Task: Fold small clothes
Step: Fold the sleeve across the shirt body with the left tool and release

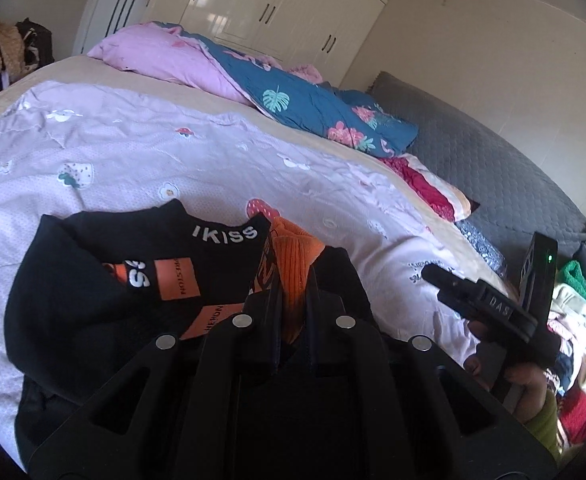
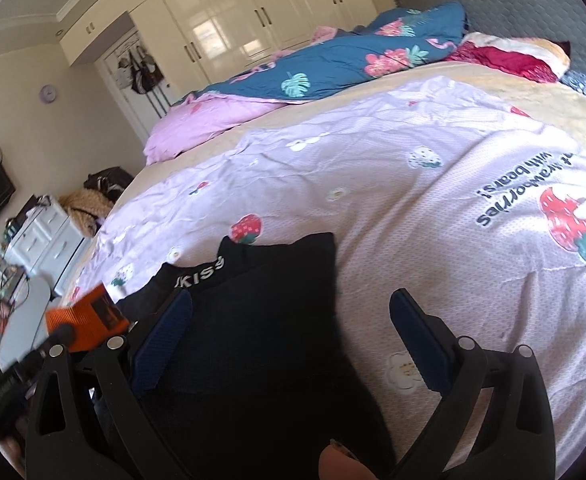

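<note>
A small black garment (image 1: 105,280) with orange patches and white "IKISS" lettering lies on the lilac strawberry-print sheet (image 1: 173,152). My left gripper (image 1: 295,280) is shut on its orange ribbed cuff (image 1: 293,256), holding it just above the cloth. In the right wrist view the same black garment (image 2: 269,320) lies under my right gripper (image 2: 293,312), which is open and empty, its blue-padded fingers (image 2: 417,336) spread over the cloth. The orange cuff (image 2: 89,320) shows at the left, held by the left gripper. The right gripper also shows in the left wrist view (image 1: 489,304).
A pink and blue floral quilt (image 1: 293,92) is bunched at the far side of the bed, with a red pillow (image 1: 425,184) by the grey headboard (image 1: 493,168). A heap of clothes (image 1: 577,328) lies at the right. White wardrobes (image 2: 221,20) and drawers (image 2: 45,236) stand beyond.
</note>
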Available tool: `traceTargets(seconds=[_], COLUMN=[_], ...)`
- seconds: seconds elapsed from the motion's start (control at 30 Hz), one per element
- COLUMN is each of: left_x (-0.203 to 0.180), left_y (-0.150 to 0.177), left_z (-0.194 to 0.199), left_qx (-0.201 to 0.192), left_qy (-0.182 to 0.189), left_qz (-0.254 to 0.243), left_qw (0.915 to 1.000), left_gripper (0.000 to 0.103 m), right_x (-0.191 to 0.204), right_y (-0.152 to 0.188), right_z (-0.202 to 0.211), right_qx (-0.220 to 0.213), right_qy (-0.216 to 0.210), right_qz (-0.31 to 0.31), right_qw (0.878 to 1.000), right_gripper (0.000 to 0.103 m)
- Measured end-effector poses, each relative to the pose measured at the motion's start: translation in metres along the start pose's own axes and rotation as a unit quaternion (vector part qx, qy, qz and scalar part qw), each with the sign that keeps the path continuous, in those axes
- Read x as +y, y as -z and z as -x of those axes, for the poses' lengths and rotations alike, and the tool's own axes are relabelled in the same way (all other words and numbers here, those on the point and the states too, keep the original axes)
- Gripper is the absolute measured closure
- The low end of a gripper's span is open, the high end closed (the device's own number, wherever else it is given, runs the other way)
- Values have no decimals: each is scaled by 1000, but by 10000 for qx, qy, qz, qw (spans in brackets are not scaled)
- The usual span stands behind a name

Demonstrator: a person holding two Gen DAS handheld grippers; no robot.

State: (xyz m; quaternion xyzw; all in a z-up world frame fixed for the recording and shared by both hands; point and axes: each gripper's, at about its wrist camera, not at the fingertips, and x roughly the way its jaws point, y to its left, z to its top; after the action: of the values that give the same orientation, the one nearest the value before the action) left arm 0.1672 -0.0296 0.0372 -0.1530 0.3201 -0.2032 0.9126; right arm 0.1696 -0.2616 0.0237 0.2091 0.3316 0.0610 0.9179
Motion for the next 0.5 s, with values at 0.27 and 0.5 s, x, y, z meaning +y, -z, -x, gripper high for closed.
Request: traceTargets(seconds=[0.27,0.5], left_x=[-14,-17], left_y=[28,45], left_z=[-38,-58], left_qx=[683,1286], left_qy=[21,244], left_qz=[-373,-505], left_qw=[9970,9901], left_gripper=[99,89], right_x=[-6,-9], right_y=[1,8], right_z=[-9,-23], right_qx=[258,729], right_qy=[89,44], right_qz=[-63,-158], right_qw=[9996,9972], right_gripper=[4,4])
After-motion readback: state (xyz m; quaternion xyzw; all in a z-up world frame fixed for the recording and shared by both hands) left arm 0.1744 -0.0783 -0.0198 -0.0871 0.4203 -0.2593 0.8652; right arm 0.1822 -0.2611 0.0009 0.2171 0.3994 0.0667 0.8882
